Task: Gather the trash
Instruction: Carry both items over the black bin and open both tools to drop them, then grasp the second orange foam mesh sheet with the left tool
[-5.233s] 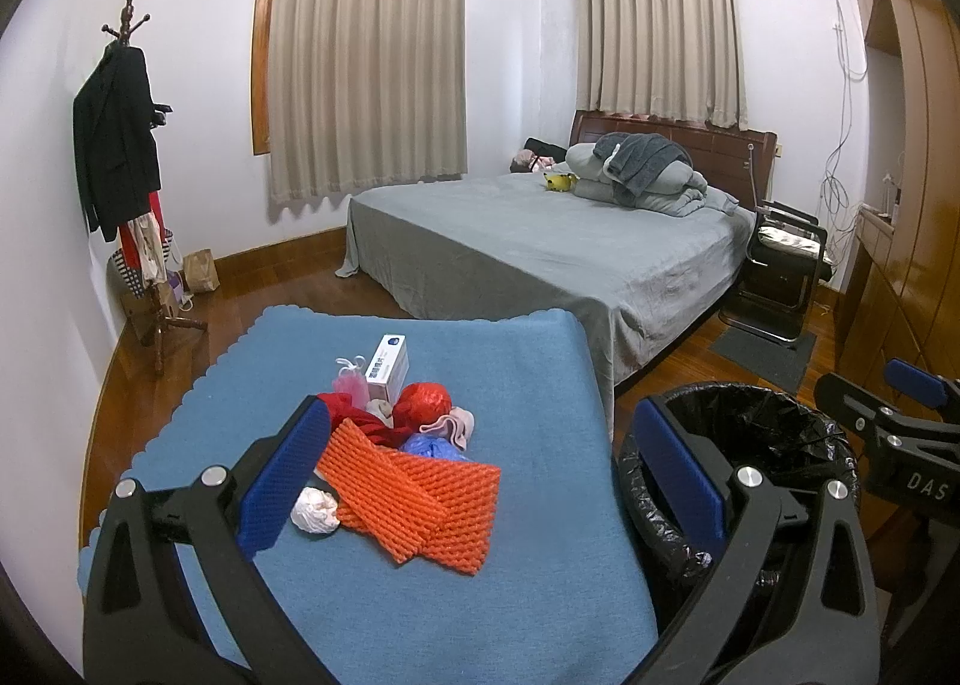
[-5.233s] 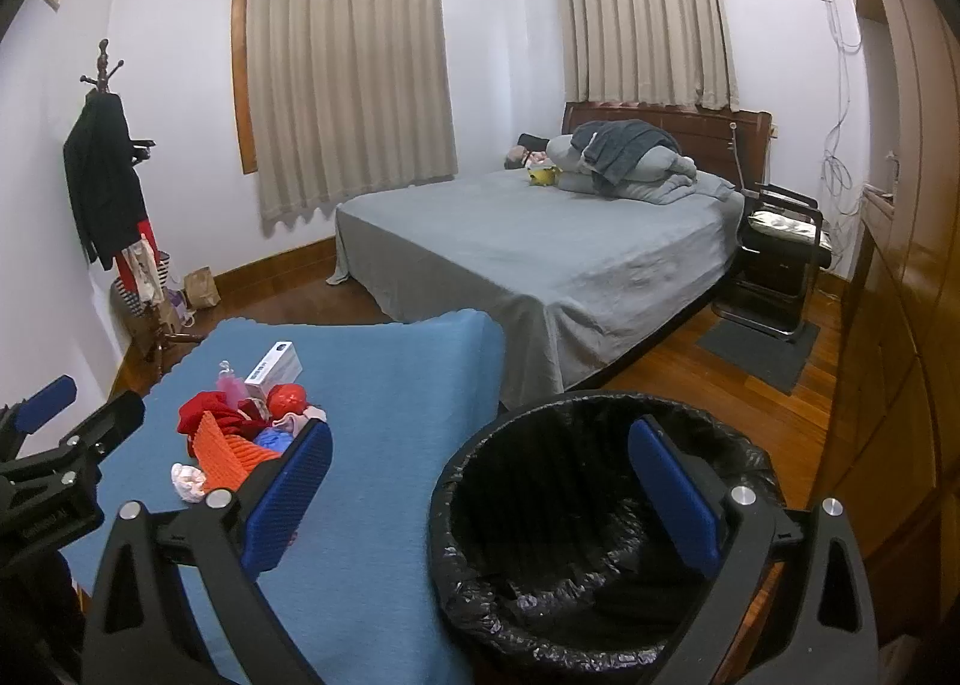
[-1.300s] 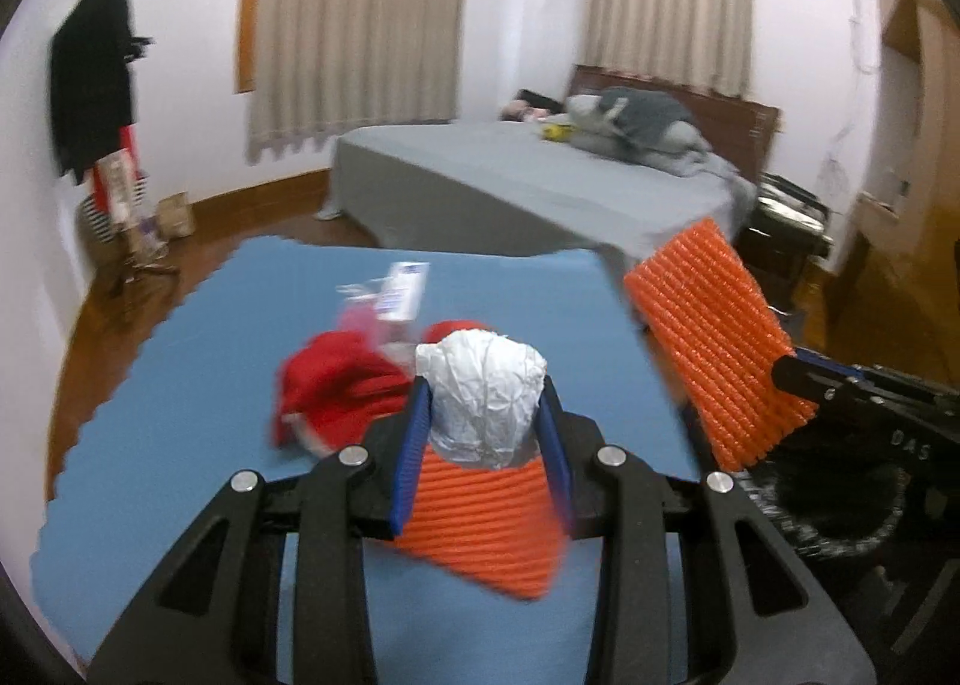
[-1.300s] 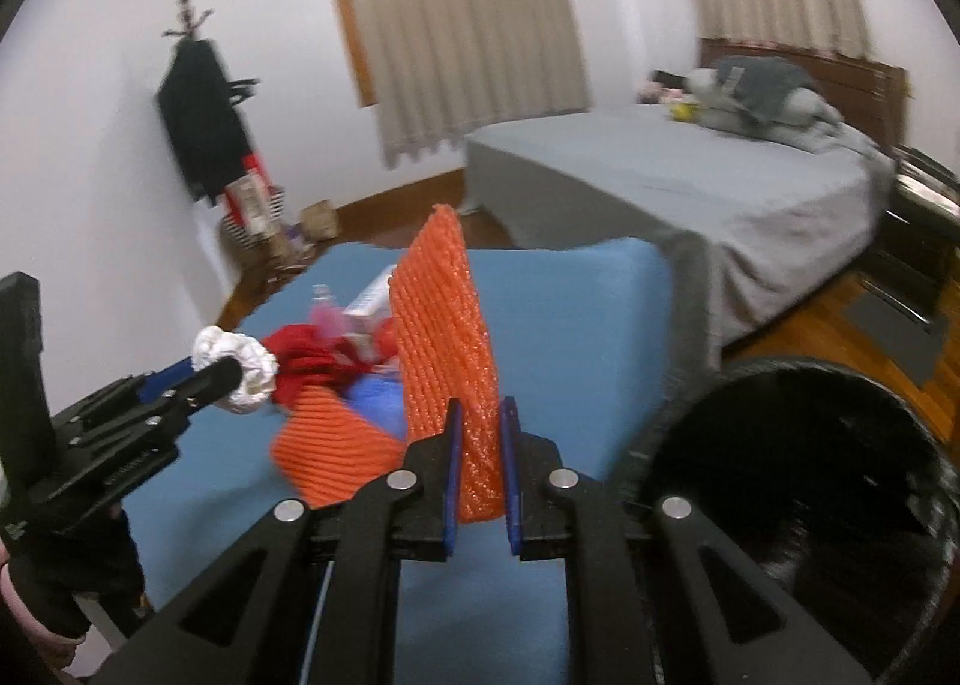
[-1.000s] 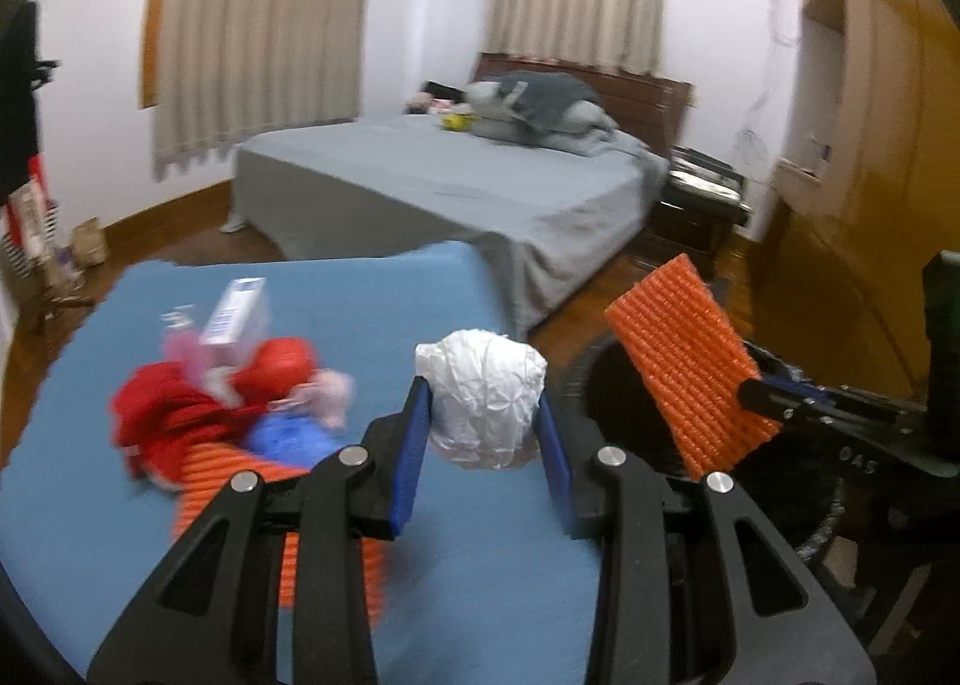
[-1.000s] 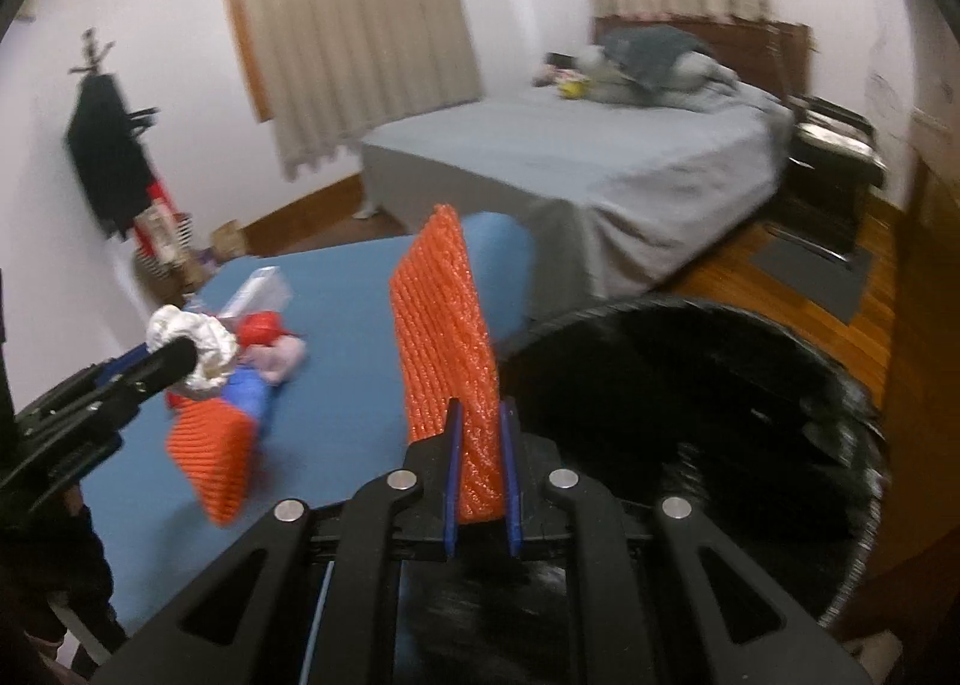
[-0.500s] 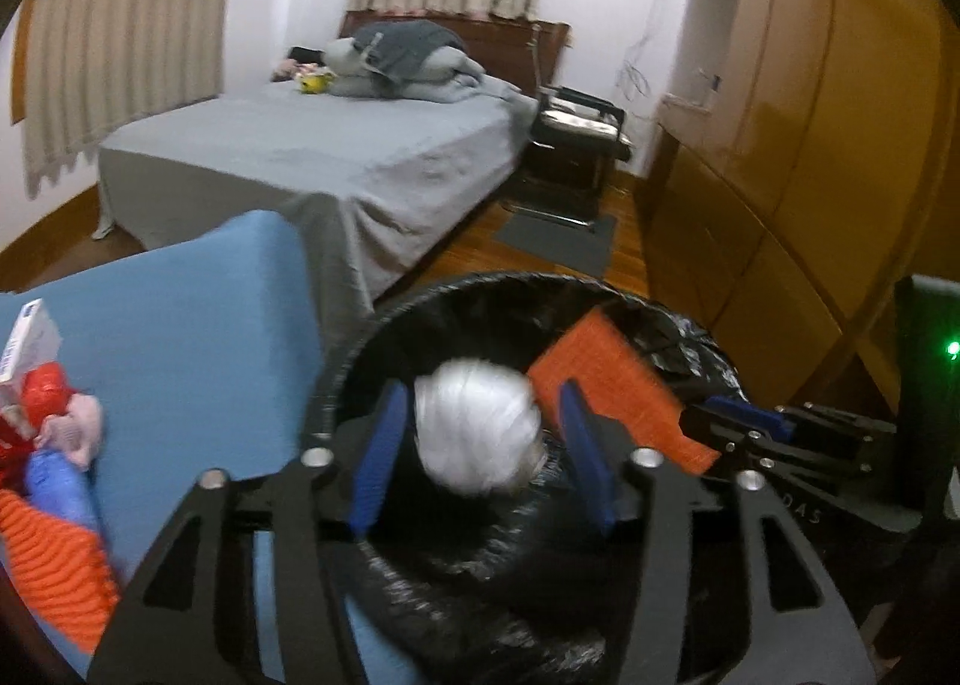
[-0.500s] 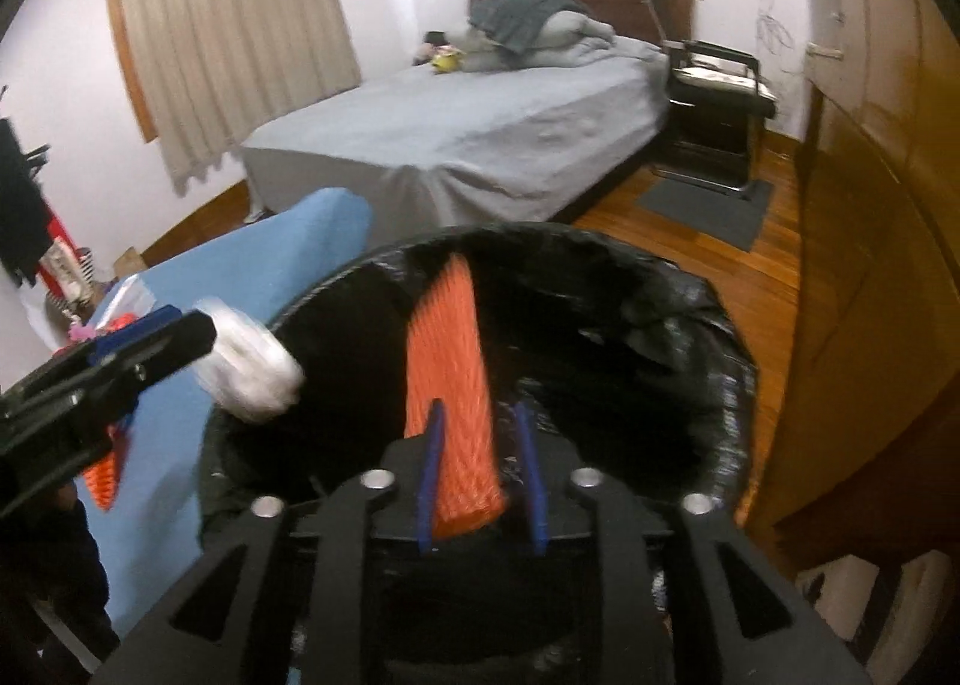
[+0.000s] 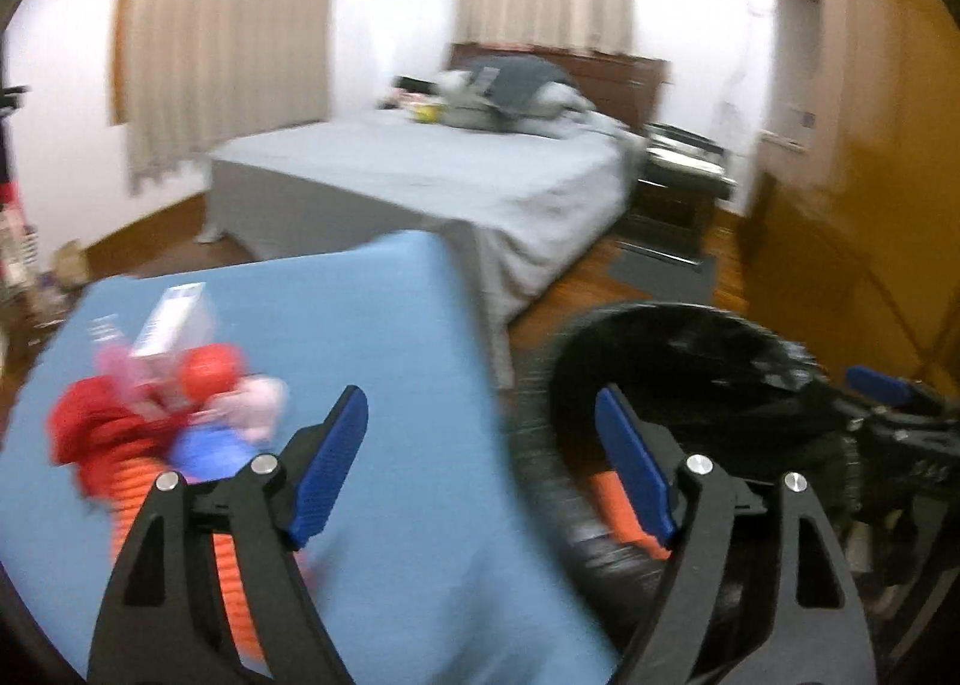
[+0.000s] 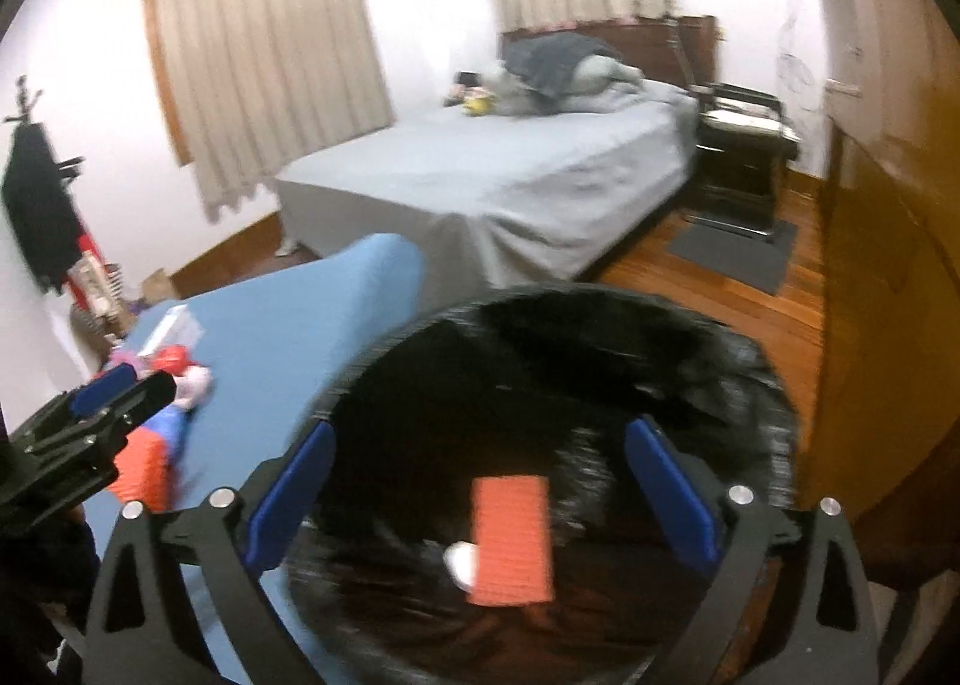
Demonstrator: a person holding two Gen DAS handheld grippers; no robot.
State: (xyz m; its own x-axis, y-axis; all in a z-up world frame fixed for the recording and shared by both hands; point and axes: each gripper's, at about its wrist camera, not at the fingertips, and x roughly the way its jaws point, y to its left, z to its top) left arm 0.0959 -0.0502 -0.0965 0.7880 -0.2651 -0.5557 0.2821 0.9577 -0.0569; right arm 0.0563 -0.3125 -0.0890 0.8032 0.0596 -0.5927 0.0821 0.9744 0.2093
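Inside the bin (image 10: 708, 379), the orange foam net (image 10: 510, 541) and white wad (image 10: 461, 559) had just landed; both the right gripper (image 10: 480, 493) and left gripper (image 9: 480, 469) were opening, empty. More trash (image 9: 180, 409) remained on the blue table (image 9: 360, 325).

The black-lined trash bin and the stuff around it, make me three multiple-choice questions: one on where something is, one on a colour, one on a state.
1. Where is the orange ribbed foam net piece?
A. On the grey bed
B. Inside the black-lined trash bin
C. Between the right gripper's pads

2. What colour is the cloth on the table?
A. Blue
B. Green
C. White

3. How is the right gripper?
A. Shut on a white wad
B. Shut on nothing
C. Spread wide, gripping nothing

Answers: 1 B, the net lies down inside the bin's black liner; 2 A, the cloth is plain blue; 3 C, its jaws are opening, with only the bin interior seen between them.
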